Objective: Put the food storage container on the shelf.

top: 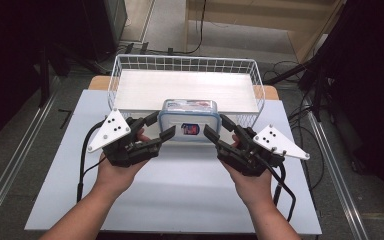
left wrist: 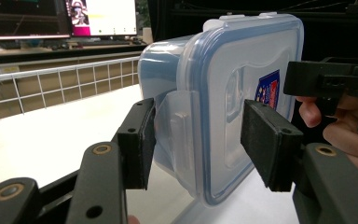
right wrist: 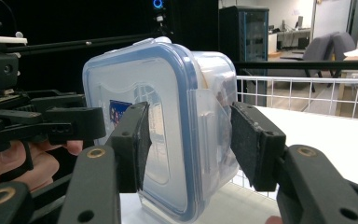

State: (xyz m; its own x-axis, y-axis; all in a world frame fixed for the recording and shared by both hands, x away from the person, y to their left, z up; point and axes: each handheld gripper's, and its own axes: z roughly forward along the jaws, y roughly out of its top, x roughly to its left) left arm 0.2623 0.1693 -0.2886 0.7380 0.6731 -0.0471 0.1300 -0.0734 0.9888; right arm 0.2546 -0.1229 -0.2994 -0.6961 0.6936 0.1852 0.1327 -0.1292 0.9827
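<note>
Left gripper, centre-left of high view: jaws wide, straddling left lid flap of container, not visibly clamped; looks set to pinch or work flap.

Container, frame centre: clear box, blue-rimmed lid facing person, standing on edge on white table, just before wire basket in upper centre. Likely braced from both sides to stay upright.

Right gripper, centre-right: jaws wide, straddling right lid flap, mirroring left; contact unclear.
</note>
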